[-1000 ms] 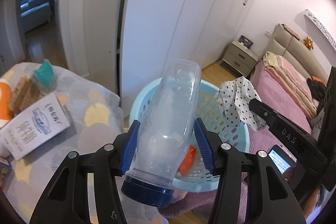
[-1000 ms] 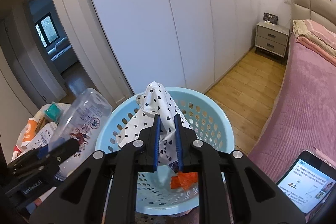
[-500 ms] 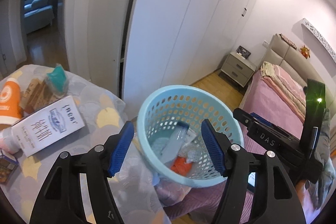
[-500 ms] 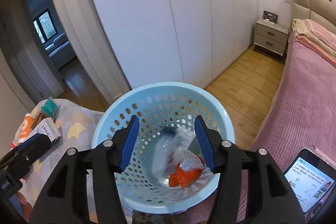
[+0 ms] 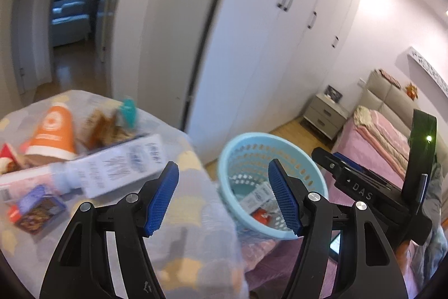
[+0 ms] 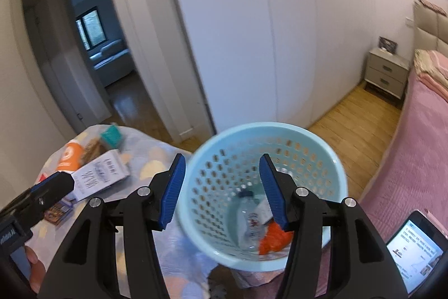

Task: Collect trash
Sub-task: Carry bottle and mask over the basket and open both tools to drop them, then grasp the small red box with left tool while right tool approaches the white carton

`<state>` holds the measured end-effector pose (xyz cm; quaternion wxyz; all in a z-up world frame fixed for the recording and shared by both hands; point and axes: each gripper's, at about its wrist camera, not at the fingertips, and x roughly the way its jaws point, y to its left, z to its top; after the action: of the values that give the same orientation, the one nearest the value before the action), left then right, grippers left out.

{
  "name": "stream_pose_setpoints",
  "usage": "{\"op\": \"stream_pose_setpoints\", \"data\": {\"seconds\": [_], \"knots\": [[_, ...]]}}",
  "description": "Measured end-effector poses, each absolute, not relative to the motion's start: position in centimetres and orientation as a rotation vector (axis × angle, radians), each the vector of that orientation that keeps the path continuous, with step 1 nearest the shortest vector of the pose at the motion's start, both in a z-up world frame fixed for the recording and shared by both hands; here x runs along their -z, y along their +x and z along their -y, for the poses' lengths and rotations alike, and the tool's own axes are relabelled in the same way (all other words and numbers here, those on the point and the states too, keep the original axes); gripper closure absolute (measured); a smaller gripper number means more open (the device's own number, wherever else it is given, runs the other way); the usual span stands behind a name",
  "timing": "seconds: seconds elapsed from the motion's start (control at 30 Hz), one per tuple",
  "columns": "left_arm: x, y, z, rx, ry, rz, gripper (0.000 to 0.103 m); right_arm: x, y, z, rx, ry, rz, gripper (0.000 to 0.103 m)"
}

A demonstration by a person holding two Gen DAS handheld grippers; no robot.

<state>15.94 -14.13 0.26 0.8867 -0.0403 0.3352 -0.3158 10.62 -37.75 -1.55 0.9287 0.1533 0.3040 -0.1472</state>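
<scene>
Clear bottle (image 6: 250, 217) in basket (image 6: 330, 156), below empty jaws

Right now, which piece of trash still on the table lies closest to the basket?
The long white box. It lies across the patterned cloth with its near end toward the blue basket, while the orange tube and teal packet lie behind it.

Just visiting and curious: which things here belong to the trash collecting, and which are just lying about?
Part of the job:
- blue basket
- clear bottle and orange wrapper in it
- white box, orange tube, teal packet

Just lying about:
- phone
- nightstand
- pink bed
</scene>
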Motion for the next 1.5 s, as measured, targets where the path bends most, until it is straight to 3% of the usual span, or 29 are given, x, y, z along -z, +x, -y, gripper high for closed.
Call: {"op": "stream_pose_setpoints", "data": {"seconds": [0.43, 0.6, 1.17, 1.3, 1.43, 1.5], "knots": [[-0.9, 17.2, 1.5, 0.395, -0.114, -0.664, 0.038, 1.1, 16.0, 28.0, 0.104, 0.193, -0.645, 0.051], [0.8, 18.1, -2.8, 0.303, -0.083, -0.691, 0.029, 1.6, 18.8, 25.2, 0.034, 0.147, -0.646, 0.051], [6.6, 20.7, -4.1, 0.26, 0.026, -0.788, 0.029, 7.0, 27.5, 25.4, -0.017, 0.149, -0.714, 0.051], [7.0, 20.5, -3.7, 0.263, 0.037, -0.798, 0.035, 7.7, 28.0, 25.4, -0.084, 0.171, -0.744, 0.051], [7.3, 20.2, -3.6, 0.267, 0.035, -0.817, 0.057, 7.8, 27.6, 25.0, -0.156, 0.184, -0.758, 0.051], [7.3, 19.8, -3.8, 0.266, 0.028, -0.817, 0.062, 7.6, 27.0, 24.6, -0.188, 0.182, -0.756, 0.051]]}}
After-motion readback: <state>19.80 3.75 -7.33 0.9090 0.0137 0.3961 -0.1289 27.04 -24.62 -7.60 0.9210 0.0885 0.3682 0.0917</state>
